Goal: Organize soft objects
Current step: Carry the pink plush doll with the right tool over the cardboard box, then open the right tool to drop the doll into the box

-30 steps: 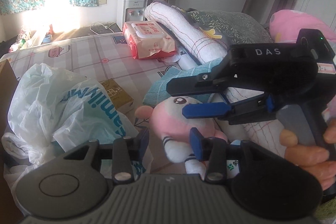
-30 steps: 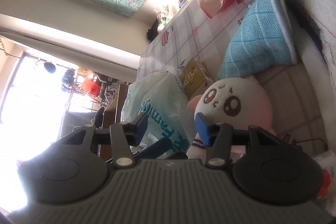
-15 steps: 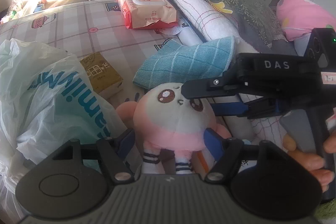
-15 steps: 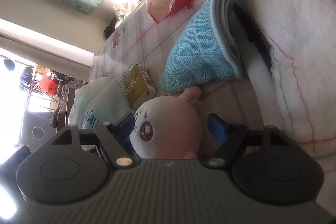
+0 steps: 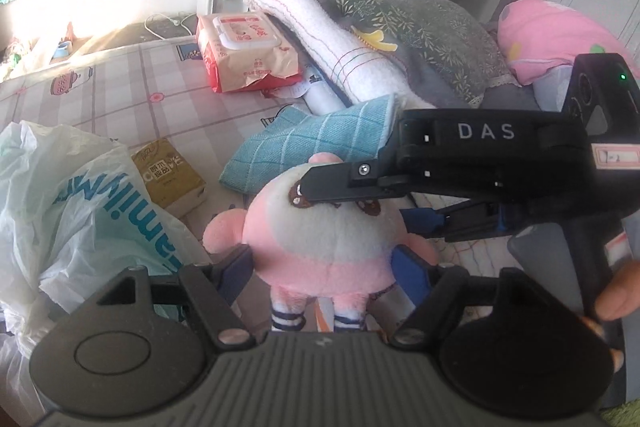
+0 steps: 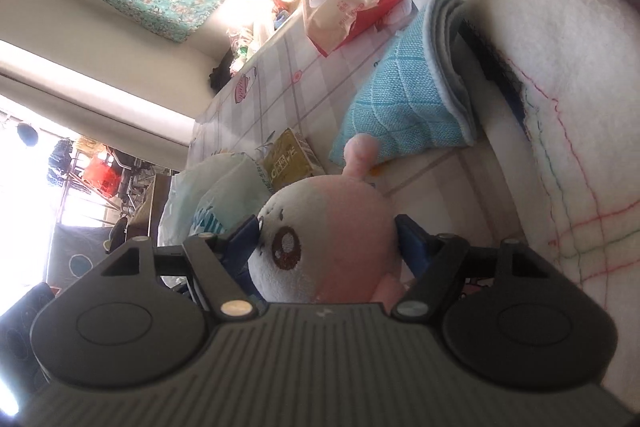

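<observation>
Right, the plush toy (image 5: 320, 231) sits on the bed between both tongs; my left gripper (image 5: 322, 269) and right gripper (image 6: 326, 241) each bracket its head, spread wide. I'd close 1 gently, mid-head.

A: What is lying in the near middle of the bed?

B: A pink and white plush toy (image 5: 320, 227) with brown embroidered eyes and striped legs is sitting there, face up.

A: And just beyond it?

B: A folded teal checked towel (image 5: 316, 143) is leaning against a rolled white blanket (image 5: 332, 51).
</observation>
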Motion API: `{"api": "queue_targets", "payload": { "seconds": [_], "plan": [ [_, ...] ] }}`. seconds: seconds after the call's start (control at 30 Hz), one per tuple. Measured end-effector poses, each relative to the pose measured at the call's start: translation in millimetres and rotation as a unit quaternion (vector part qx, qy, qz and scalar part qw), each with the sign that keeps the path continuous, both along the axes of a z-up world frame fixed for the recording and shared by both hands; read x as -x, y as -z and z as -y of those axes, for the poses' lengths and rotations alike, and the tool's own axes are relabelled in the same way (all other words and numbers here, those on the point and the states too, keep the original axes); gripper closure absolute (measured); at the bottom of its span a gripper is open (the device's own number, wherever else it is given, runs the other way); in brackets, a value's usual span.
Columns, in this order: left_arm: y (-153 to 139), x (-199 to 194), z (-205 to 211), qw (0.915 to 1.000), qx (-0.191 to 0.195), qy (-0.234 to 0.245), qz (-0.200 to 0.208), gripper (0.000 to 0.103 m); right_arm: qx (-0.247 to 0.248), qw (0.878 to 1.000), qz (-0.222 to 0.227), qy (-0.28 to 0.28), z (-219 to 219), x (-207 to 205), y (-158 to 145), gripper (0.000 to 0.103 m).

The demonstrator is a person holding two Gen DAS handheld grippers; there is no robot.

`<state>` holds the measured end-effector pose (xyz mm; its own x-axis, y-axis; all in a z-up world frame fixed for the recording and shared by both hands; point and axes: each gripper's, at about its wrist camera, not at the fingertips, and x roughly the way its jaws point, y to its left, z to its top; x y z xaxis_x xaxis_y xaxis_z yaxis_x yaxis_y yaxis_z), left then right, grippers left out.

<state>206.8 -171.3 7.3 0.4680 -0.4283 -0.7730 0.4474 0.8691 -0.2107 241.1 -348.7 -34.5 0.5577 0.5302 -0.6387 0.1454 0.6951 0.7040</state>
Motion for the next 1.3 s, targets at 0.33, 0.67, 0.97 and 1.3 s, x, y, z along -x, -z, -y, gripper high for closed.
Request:
{"api": "queue_targets", "payload": {
  "seconds": [0.33,0.67,0.97,1.3],
  "plan": [
    [-73.1,60.4,-48.3,0.9942,0.041,-0.016,0.098,0.026,0.053,0.993,0.106,-0.019,-49.9,51.9,-100.7,0.029],
    [-103.6,98.1,-181.9,0.9809,0.041,-0.126,0.142,0.026,0.057,0.977,0.155,-0.133,-205.2,37.9,-148.6,0.029],
    [-73.0,91.6,-317.1,0.9667,0.031,-0.242,0.076,0.026,0.054,0.959,0.105,-0.257,-376.5,-2.6,-120.3,0.029],
    [-5.0,47.7,-380.8,0.9578,0.027,-0.281,-0.056,0.030,0.117,0.943,0.027,-0.310,-467.1,-28.6,-41.1,0.028]
  ]
}}
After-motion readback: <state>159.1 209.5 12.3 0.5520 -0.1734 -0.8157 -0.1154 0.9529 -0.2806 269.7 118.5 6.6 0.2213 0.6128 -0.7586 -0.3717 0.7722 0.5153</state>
